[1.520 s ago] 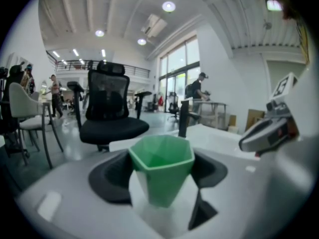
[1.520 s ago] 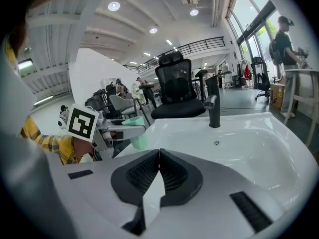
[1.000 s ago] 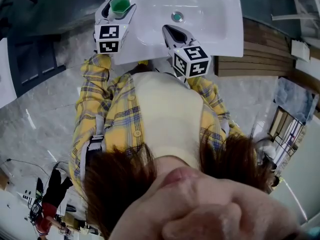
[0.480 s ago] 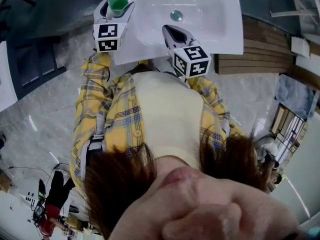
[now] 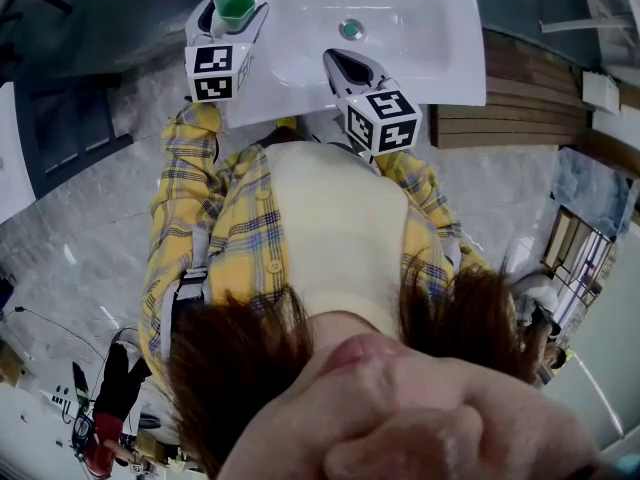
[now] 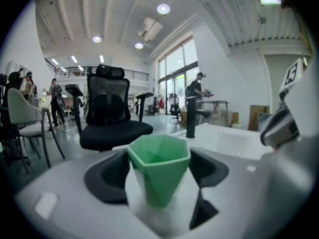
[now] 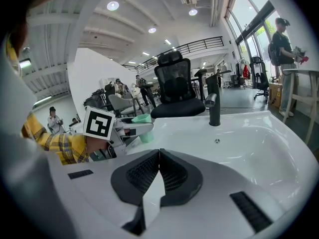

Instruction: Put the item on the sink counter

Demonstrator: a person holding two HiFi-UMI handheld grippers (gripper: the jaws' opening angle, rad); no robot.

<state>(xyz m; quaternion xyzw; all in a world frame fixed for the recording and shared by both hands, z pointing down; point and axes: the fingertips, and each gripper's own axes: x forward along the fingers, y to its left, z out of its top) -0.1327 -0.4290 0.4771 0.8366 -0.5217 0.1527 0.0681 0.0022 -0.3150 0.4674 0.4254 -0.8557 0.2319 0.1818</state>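
The left claw (image 5: 233,18) holds a green cup (image 6: 159,168) by the sink's (image 5: 400,28) left rim. The right claw (image 7: 158,156), pinched together, faces the tap (image 7: 214,106).

green cup (image 5: 236,4) in left gripper (image 5: 233,16), seemingly over counter (image 5: 440,68)

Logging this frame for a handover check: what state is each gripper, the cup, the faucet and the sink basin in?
green cup: upright, empty, gripped by its sides.
left gripper: shut on green cup.
right gripper: shut, empty.
faucet: no water running.
sink basin: empty.
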